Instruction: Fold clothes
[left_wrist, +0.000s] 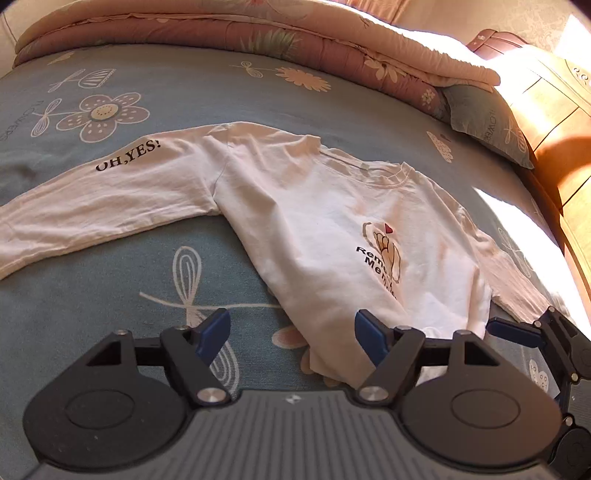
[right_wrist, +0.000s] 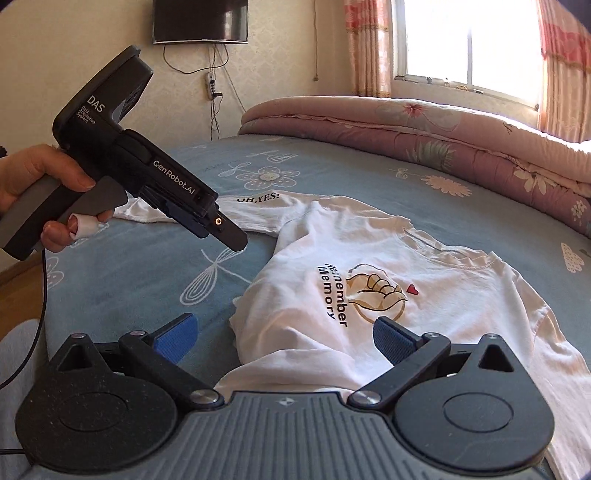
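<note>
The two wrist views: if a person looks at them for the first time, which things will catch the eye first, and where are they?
A white long-sleeved shirt lies spread on the blue flowered bedsheet, with "OH,YES!" printed on the sleeve stretched out to the left and a hand-and-heart print on the chest. In the right wrist view, a hand holds the left gripper above the sheet, left of the shirt. A rolled pink quilt lies along the far side, under the bright window.

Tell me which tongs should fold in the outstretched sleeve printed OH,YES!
Left, probably. The left tongs hang open right beside the white cotton shirt's printed sleeve, while the right tongs, also open, sit over the shirt's lower body, far from that sleeve.
</note>
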